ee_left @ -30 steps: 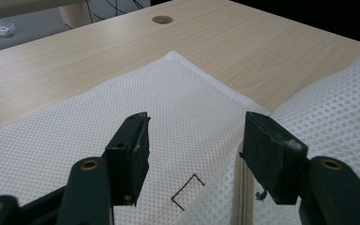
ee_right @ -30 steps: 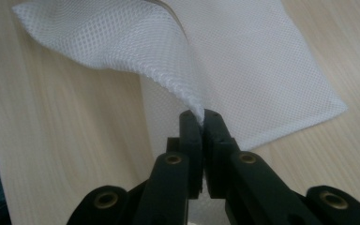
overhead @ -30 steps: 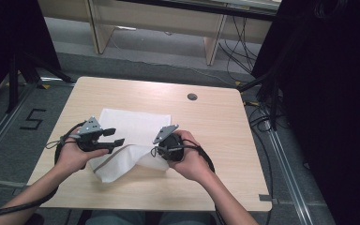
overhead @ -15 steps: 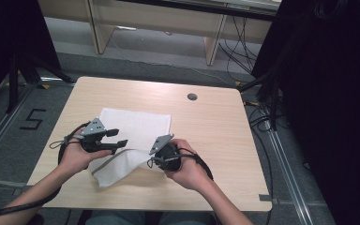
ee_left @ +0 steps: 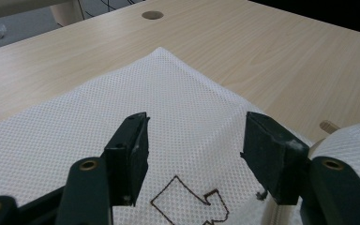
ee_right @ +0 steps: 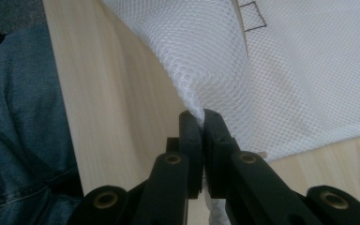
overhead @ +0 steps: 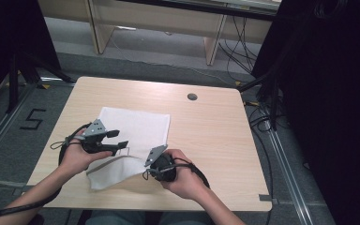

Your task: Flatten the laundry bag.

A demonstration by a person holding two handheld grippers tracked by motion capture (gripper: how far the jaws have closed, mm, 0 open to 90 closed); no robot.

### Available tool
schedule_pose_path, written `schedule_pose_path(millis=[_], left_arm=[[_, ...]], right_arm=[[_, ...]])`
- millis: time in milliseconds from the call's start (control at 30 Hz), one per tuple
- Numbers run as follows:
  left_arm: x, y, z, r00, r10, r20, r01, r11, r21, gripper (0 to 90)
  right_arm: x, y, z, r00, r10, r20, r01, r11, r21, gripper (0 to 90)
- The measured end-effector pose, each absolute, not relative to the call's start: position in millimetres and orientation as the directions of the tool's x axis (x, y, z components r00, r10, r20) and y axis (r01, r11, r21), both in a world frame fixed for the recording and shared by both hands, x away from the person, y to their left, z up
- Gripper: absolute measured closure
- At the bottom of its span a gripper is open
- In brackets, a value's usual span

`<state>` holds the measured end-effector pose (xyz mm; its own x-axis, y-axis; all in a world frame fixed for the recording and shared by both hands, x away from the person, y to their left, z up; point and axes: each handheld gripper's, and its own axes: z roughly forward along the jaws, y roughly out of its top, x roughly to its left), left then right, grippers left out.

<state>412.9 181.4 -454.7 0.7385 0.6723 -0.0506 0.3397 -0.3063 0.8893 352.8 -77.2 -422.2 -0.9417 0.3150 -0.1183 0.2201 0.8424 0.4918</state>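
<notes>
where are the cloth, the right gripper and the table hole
cloth (overhead: pixel 138 125): high view, its flat far half
right gripper (ee_right: pixel 201 123): right gripper view, jaw tips pinching mesh
table hole (overhead: pixel 192 97): high view, its middle

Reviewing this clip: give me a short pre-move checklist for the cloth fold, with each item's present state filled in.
1. Right tool clamped on the white mesh cloth: ok, the edge is pinched between shut jaws.
2. Left tool ready to pin: ok, jaws open above the cloth, nothing between them.
3. Far part of the cloth flat on the table: ok.
4. Lifted near part free of snags: cannot tell, the fold hides its underside.
5. Cables clear of the cloth: cannot tell.
</notes>
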Motion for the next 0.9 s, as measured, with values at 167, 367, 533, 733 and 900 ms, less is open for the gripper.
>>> schedule_pose_path(millis=[167, 367, 533, 733, 900], left_arm=[[412, 181, -453, 0.738, 0.673, -0.049, 0.338, -0.306, 0.89, 40.4], [412, 182, -454, 0.738, 0.674, -0.043, 0.335, -0.31, 0.89, 40.3], [411, 182, -454, 0.741, 0.671, -0.036, 0.332, -0.319, 0.888, 40.1], [410, 183, -456, 0.744, 0.668, -0.032, 0.332, -0.327, 0.885, 39.9], [408, 181, -458, 0.744, 0.668, -0.027, 0.333, -0.335, 0.882, 39.9]], right_arm=[[345, -75, -427, -0.948, 0.301, -0.101, 0.216, 0.845, 0.49, 88.4], [335, -71, -435, -0.96, 0.268, -0.086, 0.196, 0.856, 0.478, 88.2], [329, -68, -444, -0.965, 0.256, -0.063, 0.198, 0.862, 0.467, 88.1], [323, -64, -454, -0.972, 0.23, -0.04, 0.187, 0.87, 0.457, 88.1], [321, -64, -461, -0.975, 0.22, -0.037, 0.18, 0.875, 0.449, 87.9]])
